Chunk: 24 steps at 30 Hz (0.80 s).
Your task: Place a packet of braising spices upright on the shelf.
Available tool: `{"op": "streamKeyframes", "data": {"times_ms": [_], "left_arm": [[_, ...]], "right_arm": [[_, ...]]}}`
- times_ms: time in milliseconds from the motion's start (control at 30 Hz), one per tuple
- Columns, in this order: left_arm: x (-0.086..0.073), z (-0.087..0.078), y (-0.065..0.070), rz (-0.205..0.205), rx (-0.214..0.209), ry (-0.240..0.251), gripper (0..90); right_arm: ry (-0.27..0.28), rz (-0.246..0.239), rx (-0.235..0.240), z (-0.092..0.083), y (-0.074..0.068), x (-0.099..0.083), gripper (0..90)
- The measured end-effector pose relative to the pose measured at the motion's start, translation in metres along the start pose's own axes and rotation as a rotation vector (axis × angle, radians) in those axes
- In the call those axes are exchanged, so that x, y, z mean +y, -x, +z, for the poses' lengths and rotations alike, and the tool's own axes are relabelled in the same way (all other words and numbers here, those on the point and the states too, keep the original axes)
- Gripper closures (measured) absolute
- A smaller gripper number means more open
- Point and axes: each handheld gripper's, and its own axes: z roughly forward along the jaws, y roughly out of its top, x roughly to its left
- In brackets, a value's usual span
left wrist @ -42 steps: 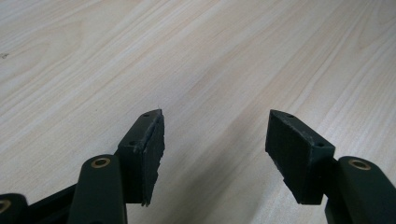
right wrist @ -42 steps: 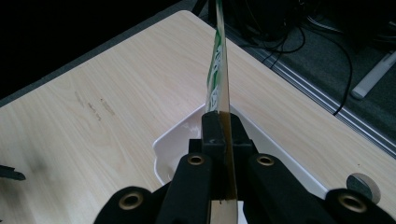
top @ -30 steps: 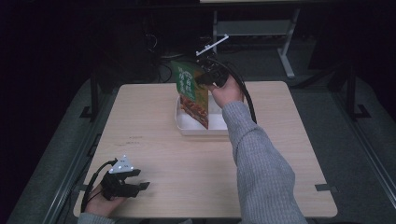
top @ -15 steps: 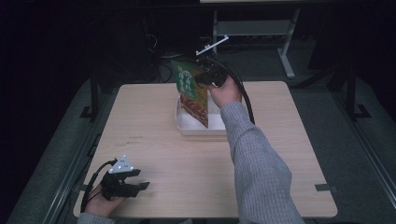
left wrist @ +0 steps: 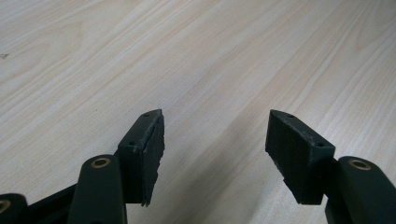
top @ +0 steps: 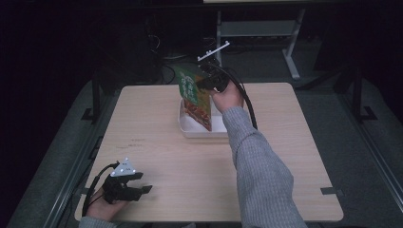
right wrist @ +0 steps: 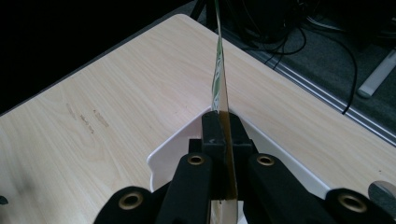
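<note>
The packet (top: 195, 97) stands on end in the white tray (top: 202, 129) — long axis upright — pinched by the right gripper (top: 203, 84); left gripper (top: 142, 189) gapes empty.

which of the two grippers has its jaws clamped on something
The right gripper, over the white tray: its jaws pinch the green packet. The left gripper, near the table's front edge, holds nothing.

a pale wooden table (top: 157, 123) carries a white tray (top: 190, 128) near the middle of its far edge, with grey floor (top: 361, 156) around.
</note>
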Motion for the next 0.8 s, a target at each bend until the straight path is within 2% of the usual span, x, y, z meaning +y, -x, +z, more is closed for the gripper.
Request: {"op": "streamKeyframes", "data": {"times_ms": [300,533,800], "left_arm": [[0.000,0.000,0.000,-0.003,0.001,0.004,36.8],[0.000,0.000,0.000,0.002,0.000,-0.001,36.5],[0.001,0.000,0.000,0.003,0.001,-0.002,36.3]], "right_arm": [[-0.015,0.028,0.027,0.008,0.003,-0.013,89.5],[-0.015,0.051,0.053,0.004,0.007,-0.019,86.6],[-0.015,0.079,0.055,-0.002,0.016,-0.026,87.6]]}}
